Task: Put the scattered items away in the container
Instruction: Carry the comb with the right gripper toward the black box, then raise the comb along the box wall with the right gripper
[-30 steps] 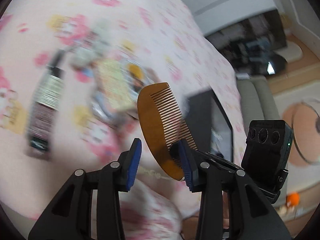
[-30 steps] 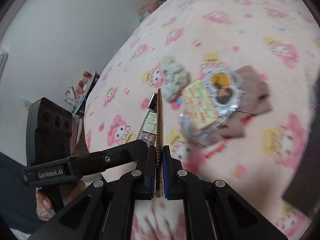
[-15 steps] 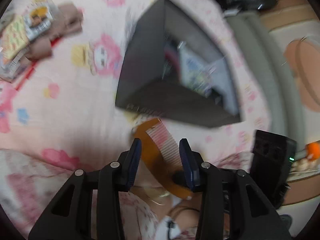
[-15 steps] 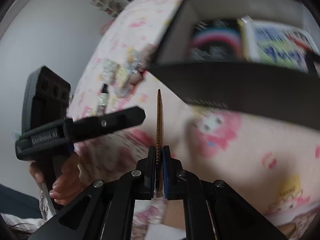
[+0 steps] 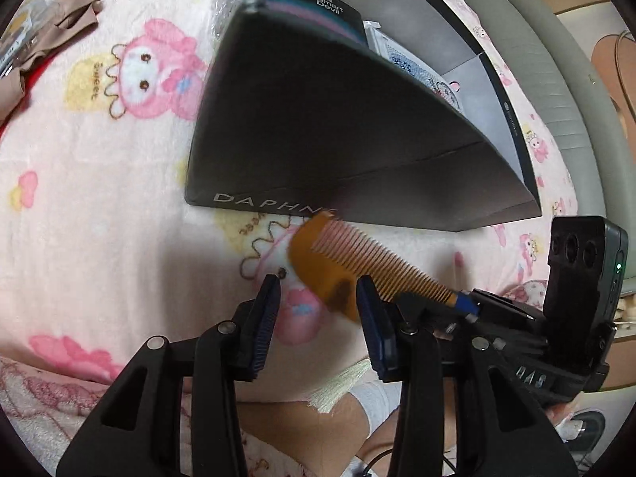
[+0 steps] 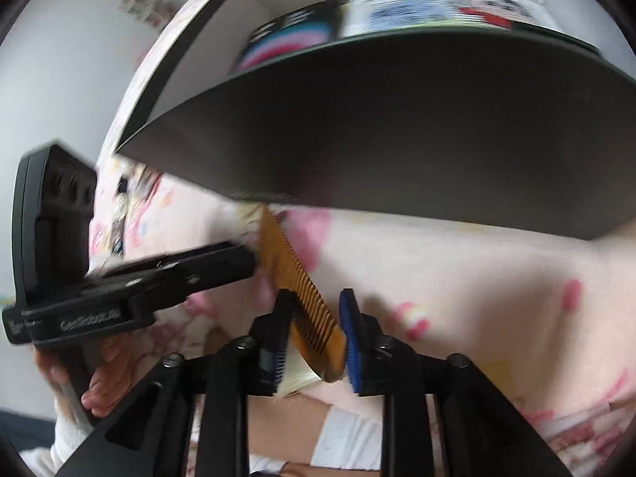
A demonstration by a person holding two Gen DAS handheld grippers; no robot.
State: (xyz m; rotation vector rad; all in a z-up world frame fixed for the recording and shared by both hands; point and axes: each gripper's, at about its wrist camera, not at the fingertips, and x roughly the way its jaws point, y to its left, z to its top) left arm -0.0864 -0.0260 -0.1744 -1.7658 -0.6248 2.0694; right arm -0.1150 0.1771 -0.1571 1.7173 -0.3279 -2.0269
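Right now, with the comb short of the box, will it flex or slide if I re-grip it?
The comb looks like one thin, hard, glossy piece, so it is probably stiff, light and slippery. The right tool is opening around it. Its fine teeth might snap against the box wall.

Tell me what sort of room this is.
Probably a bedroom at home: a pink cartoon-print blanket covers a soft bed, a black shoe box sits on it, and a padded grey seat stands alongside.

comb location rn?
Between the right gripper's opening jaws, outside the black box, tip near its front wall, over the pink blanket.
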